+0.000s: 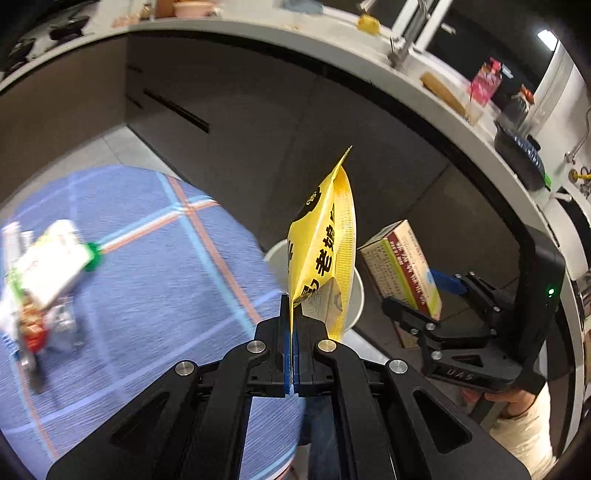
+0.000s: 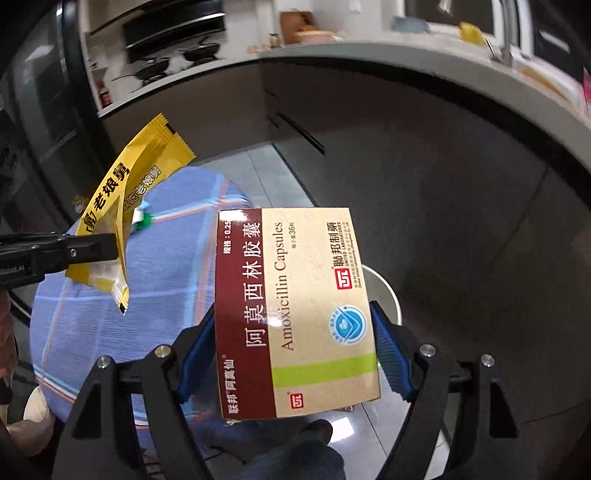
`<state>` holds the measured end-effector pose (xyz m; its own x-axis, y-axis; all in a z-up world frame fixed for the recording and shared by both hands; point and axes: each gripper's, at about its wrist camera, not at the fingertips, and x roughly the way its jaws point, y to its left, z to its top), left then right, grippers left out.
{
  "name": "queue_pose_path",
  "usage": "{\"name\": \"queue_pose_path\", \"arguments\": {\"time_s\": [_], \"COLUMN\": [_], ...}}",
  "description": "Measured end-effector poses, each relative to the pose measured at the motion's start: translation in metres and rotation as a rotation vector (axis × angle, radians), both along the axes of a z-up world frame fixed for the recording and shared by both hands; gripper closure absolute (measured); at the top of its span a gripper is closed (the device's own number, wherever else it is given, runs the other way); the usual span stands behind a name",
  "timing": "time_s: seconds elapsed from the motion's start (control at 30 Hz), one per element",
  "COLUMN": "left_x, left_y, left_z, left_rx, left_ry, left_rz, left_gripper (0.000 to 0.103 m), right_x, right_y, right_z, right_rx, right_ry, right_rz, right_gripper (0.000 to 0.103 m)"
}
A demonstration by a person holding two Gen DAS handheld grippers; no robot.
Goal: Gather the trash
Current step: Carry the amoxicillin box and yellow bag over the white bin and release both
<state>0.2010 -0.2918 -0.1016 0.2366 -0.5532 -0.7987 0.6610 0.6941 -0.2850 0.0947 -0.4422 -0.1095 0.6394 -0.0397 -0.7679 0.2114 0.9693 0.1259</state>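
Note:
My left gripper (image 1: 293, 314) is shut on a yellow snack wrapper (image 1: 325, 251), which stands up from the jaws over a white round bin (image 1: 356, 295). The wrapper also shows in the right wrist view (image 2: 122, 206), clamped by the left gripper (image 2: 110, 245). My right gripper (image 2: 295, 347) is shut on a beige and maroon Amoxicillin medicine box (image 2: 295, 310), held above the bin's rim (image 2: 388, 291). The right gripper (image 1: 424, 299) and the box (image 1: 402, 266) also show in the left wrist view, right of the bin.
A round table with a blue checked cloth (image 1: 147, 277) carries more litter at its left: a white carton with a green cap (image 1: 51, 262) and small wrappers (image 1: 33, 328). A dark cabinet front (image 1: 258, 122) under a grey counter (image 1: 295, 33) stands behind.

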Motion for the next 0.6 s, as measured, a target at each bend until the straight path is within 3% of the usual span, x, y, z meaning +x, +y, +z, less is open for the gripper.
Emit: {"name": "queue_pose_path", "arguments": {"time_s": [0.27, 0.6], "left_x": [0.017, 0.038], "left_y": [-0.085, -0.125], "left_z": [-0.066, -0.120], "left_rx": [0.116, 0.237], "left_ry": [0.050, 0.055], "left_rz": [-0.044, -0.049], "left_gripper": [0.102, 0.102], "right_x": [0.021, 0.045], "right_y": [-0.045, -0.066], "right_z": [-0.071, -0.135], "right_rx": [0.071, 0.090], "right_ry": [0.072, 0.138], "right_rz": [-0.034, -0.016], "right_gripper": [0.026, 0.025]}}
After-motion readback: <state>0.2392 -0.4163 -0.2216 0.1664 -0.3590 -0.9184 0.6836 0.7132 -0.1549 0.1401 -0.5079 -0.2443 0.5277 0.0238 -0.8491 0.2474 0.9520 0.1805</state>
